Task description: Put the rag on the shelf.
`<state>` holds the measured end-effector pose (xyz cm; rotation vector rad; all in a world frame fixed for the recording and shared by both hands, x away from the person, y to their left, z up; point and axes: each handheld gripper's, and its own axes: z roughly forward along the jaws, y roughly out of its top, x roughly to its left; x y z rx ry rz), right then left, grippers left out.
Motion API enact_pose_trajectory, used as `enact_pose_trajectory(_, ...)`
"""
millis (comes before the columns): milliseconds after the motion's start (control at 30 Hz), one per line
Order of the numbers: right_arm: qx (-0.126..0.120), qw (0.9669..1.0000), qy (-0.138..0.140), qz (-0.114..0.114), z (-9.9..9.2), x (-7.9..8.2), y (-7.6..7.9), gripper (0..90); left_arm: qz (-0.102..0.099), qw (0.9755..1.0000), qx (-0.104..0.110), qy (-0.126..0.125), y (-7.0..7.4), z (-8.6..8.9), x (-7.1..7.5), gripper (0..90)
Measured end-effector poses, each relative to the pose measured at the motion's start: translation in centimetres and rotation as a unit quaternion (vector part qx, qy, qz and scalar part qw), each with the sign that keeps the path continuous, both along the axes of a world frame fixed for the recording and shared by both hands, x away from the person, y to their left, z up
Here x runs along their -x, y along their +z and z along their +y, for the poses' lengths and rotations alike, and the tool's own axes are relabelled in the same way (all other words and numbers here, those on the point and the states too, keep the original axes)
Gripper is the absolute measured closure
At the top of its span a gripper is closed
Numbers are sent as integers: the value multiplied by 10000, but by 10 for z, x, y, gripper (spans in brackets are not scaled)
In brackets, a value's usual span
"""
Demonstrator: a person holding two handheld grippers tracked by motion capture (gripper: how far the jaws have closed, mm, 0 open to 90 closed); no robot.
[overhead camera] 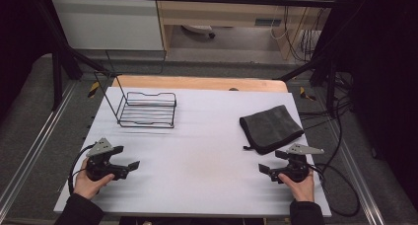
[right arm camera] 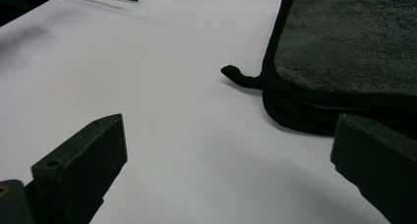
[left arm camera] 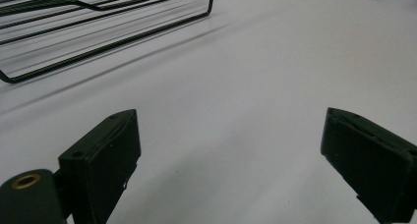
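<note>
My left gripper (overhead camera: 129, 168) rests near the table's (overhead camera: 207, 175) front left corner, its jaws spread wide with nothing but bare white surface between them. My right gripper (overhead camera: 267, 170) sits near the front right corner, jaws likewise released and empty. Each is in my own hand: left hand (overhead camera: 91, 183), right hand (overhead camera: 298, 185).

The towel (overhead camera: 270, 127), dark grey and folded, lies flat by the right edge, just beyond my right gripper and not touching it. In the right gripper view its near folded edge (right arm camera: 339, 108) runs just ahead of the right-hand jaw, and a small loop (right arm camera: 236, 75) sticks out from its corner onto the table.

The wire rack (overhead camera: 147, 109) stands toward the back left corner, well apart from the towel. In the left gripper view its lower wires (left arm camera: 98, 32) cross the upper left, well ahead of my left gripper.
</note>
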<state>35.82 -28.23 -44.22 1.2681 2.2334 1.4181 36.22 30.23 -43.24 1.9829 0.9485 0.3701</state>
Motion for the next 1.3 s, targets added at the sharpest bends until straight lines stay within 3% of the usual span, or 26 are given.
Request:
enact_pose_trajectory(367, 64, 9999, -122, 66, 2, 0, 1, 31, 38, 10000, -32, 43, -3, -1, 1, 81)
enact_pose_trajectory(733, 318, 9989, -327, -118, 19, -11, 16, 107, 23, 9999, -11, 110, -3, -1, 1, 81)
enact_pose_trajectory(967, 451, 9972, -569, -175, 28, -23, 22, 241, 19, 9999, -58, 104, -2, -2, 1, 85)
enact_pose_trajectory(1067, 624, 9963, -550, -213, 32, -31, 22, 355, 20, 9999, -48, 121, -2, -1, 1, 88)
enact_pose_trajectory(1300, 1133, 9924, -478, -36, 41, -53, 12, 479, 33, 9999, -82, 105, -3, -2, 1, 93)
